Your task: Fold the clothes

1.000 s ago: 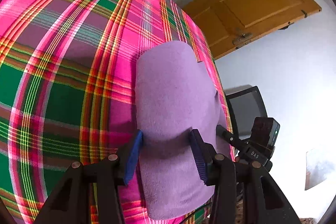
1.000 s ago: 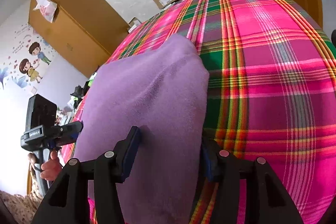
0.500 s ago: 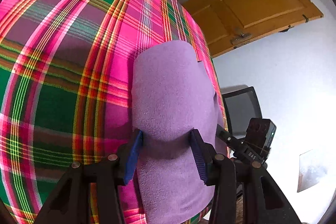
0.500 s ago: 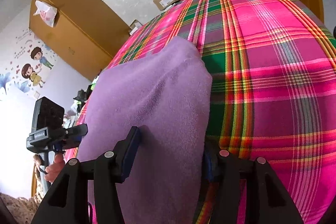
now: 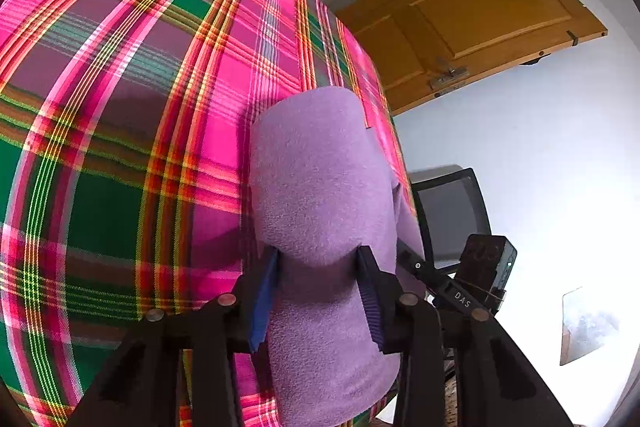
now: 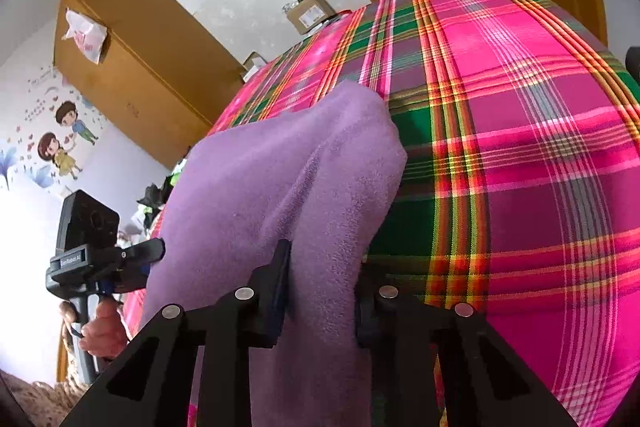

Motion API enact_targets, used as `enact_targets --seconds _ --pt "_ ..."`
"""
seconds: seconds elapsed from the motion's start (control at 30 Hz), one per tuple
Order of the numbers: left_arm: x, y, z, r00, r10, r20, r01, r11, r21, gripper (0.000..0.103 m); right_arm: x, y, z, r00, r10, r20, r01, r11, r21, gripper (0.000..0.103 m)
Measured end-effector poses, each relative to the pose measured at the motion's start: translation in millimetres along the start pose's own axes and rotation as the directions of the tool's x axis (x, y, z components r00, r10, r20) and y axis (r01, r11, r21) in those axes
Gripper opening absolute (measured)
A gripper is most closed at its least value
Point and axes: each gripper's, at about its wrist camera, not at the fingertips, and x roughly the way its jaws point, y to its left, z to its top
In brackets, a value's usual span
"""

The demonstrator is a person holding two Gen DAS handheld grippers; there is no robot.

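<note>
The left hand-held gripper (image 5: 318,291) is clamped on the near edge of a purple fleece garment (image 5: 320,187), its blue pads (image 5: 264,295) pressing the cloth from both sides. The right hand-held gripper (image 6: 322,291) pinches the same garment (image 6: 280,195) at another part of that edge; one of its pads (image 6: 280,279) shows, the other is hidden behind the cloth. In the right wrist view the left one appears at the near left, held in a hand (image 6: 104,327).

From both grips the garment runs away over a pink and green plaid cloth (image 5: 120,107) that covers a bed or table; which it is cannot be told. The far part seems to rest on the plaid, while the near part bulges up between the jaws. A long ridge runs through the fleece in the right wrist view.

Judged from this, a fold is in hand, with the held edge being carried. To do it well, keep both grips at the same height and evenly apart so the edge stays taut and straight, pull out that ridge, and let go only once the edges line up. Fleece is thick and springy, so it may slide or puff open.
</note>
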Motion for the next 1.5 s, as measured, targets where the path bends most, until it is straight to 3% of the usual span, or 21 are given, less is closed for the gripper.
enact_targets --seconds 0.13,0.33,0.47,0.7,0.83,0.93,1.03,1.23,1.5 --pt "1 2 2 1.000 0.016 -0.007 -0.016 1.000 0.001 0.040 1 4 -1 1.000 -0.012 0.001 0.012 1.000 -0.005 0.025" --pt "2 7 2 1.000 0.017 -0.017 -0.017 1.000 -0.012 0.043 5 7 -2 0.999 -0.052 -0.010 0.052 0.998 -0.032 0.034" --pt "7 7 3 1.000 0.015 -0.024 -0.015 1.000 -0.018 0.049 8 3 -2 0.999 -0.043 -0.023 0.043 0.999 -0.025 0.039" --pt "17 5 4 0.999 0.009 -0.037 -0.010 1.000 -0.029 0.049 13 4 -2 0.999 -0.031 -0.040 0.031 0.999 -0.015 0.042" --pt "22 5 4 0.999 0.005 -0.043 -0.006 1.000 -0.028 0.049 15 5 -3 0.999 -0.018 -0.046 0.017 1.000 -0.012 0.042" --pt "22 3 5 0.999 -0.003 -0.043 0.002 1.000 -0.020 0.043 13 6 -6 0.999 -0.009 -0.034 0.008 1.000 -0.010 0.031" --pt "19 -2 6 1.000 0.004 -0.031 -0.004 1.000 0.004 0.038 11 10 -5 1.000 -0.001 -0.013 0.001 1.000 -0.005 0.028" --pt "4 -8 17 1.000 -0.005 0.017 0.004 0.999 0.035 0.037 13 28 3 0.999 0.039 0.013 -0.039 0.999 -0.032 0.027" --pt "-22 4 45 0.996 0.020 0.084 -0.023 0.999 0.037 0.037 50 54 23 0.998 0.070 0.006 -0.070 0.997 -0.037 0.027"
